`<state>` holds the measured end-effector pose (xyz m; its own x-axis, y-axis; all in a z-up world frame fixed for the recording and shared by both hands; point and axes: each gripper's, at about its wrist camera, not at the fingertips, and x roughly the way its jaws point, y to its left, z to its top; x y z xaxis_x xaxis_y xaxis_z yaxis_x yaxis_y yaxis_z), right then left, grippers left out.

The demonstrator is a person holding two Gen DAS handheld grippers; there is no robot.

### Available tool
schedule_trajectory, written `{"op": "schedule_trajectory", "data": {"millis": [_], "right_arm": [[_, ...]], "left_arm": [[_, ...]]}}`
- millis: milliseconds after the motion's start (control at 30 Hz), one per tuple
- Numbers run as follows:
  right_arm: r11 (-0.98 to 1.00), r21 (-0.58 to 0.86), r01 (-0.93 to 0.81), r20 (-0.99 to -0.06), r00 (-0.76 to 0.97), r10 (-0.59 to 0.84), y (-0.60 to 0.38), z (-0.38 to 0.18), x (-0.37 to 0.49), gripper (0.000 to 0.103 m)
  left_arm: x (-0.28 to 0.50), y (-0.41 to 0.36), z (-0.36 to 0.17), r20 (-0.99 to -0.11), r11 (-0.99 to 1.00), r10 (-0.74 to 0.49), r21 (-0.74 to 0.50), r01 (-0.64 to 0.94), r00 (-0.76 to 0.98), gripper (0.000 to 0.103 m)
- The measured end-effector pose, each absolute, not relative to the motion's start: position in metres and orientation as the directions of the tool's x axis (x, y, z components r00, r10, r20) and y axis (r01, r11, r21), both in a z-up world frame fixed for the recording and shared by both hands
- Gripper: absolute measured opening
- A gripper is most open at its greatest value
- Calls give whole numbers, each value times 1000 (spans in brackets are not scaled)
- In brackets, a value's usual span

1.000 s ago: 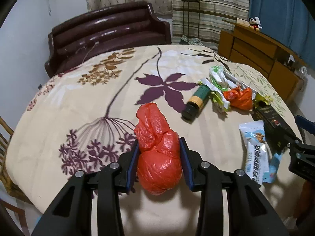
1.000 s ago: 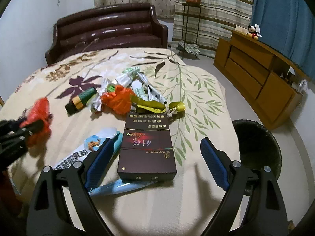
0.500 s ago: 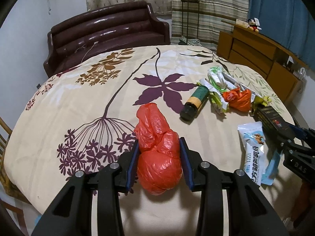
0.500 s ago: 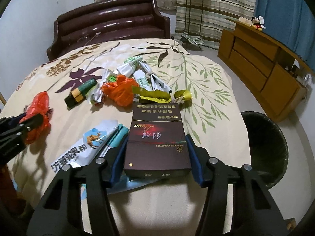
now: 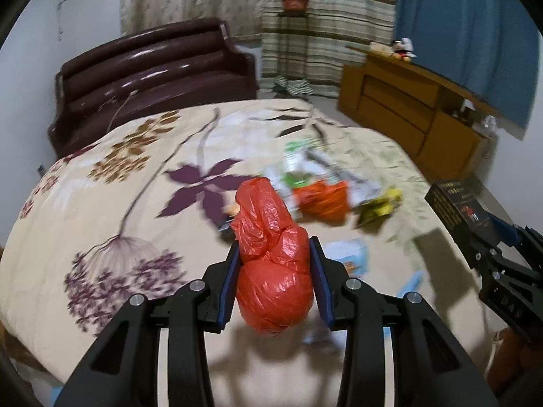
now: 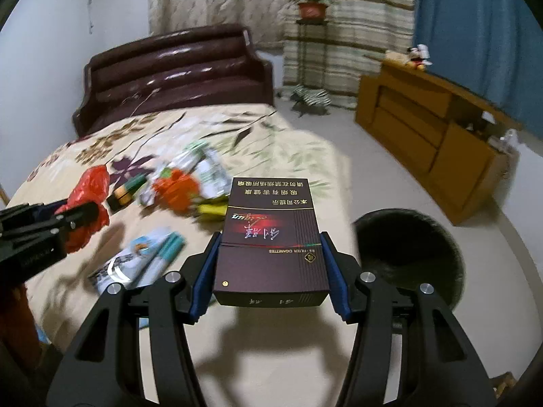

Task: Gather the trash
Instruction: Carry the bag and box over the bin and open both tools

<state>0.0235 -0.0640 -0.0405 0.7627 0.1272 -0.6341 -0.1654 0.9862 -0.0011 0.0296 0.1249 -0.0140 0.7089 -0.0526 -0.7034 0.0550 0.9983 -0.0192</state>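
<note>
Now the left gripper [image 5: 274, 278] is clamped on a red bag [image 5: 271, 257], its blue pads [image 5: 228, 285] pressed into both sides of the crumpled plastic, which bulges out above and below them and hangs clear of the table [image 5: 101, 203]. At about 3 o'clock in the left view the right gripper [image 5: 488, 234] comes in from the frame's edge, gripping a dark box [image 5: 451, 200] lifted off the cloth. In the right view that gripper [image 6: 269, 271] has its pads flat against the long sides of the box [image 6: 271, 237], which sits level between them, near end toward the camera. From the box, the rest of the litter lies between 9 and 11 o'clock: a white pouch [image 6: 129, 261] with a teal wrapper beside it, a yellow wrapper [image 6: 212, 208] just behind the box, an orange bag [image 6: 176, 190], a small dark bottle [image 6: 127, 191] on its side, and pale wrappers [image 6: 203, 166] at the back of the heap, all blurred. The round table's near edge curves just under both grippers, and its right edge falls away directly below the box. A black bin [image 6: 407, 254] stands on the floor at 3 o'clock of the box, close to the table's rim, its mouth open upward. Beyond the bin bare floor [image 6: 356, 142] runs to a wooden cabinet [image 6: 427, 129] at 1 o'clock and a plant stand [image 6: 310, 27] at 12. The table's far left half is bare cloth, with a brown sofa [image 6: 176, 71] close behind it at 11 o'clock.
</note>
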Motion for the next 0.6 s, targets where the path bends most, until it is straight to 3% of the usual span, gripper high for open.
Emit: {"op": "schedule_trajectory", "data": {"millis": [600], "right_arm": [[989,-41,142,-600,788,-139,-212,-50,36,54]], "left_arm": [[72,-37,-22,-690,961,-221,-34,275,689,39]]}}
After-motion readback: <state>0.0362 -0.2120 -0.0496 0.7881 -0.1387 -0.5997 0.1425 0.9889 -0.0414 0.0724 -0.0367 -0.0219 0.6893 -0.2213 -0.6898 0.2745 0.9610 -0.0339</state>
